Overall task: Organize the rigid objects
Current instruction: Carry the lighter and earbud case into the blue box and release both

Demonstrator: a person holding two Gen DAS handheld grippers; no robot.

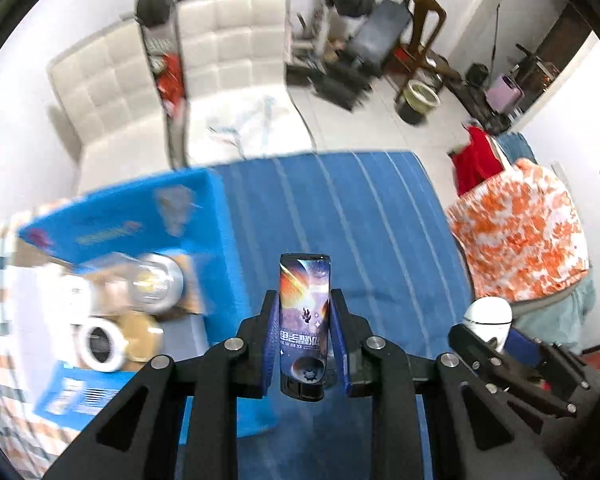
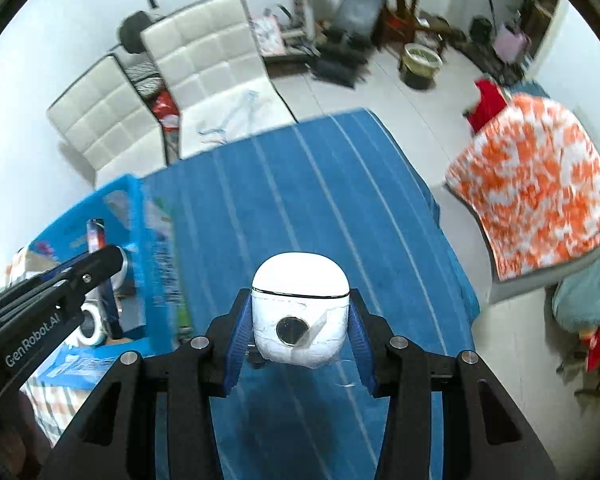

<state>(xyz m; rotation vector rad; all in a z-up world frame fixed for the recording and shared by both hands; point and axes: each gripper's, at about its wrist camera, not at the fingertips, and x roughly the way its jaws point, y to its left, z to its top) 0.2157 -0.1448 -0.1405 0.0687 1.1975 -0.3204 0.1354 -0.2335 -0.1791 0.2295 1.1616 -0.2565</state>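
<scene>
Two grippers over striped blue cloth (image 2: pixel 320 184), left fingers (image 1: pixel 270 328) pinching printed tube (image 1: pixel 305 312), right fingers (image 2: pixel 238 328) clasping white case (image 2: pixel 300 308), blue box (image 1: pixel 148 216) at left edge.

A table (image 2: pixel 340 184) is covered by a blue cloth with thin white stripes (image 1: pixel 360 216). At its left side, 1 open blue cardboard box (image 1: pixel 224 240) is set directly on the cloth. The remaining cloth surface is seen only as striped fabric.
</scene>
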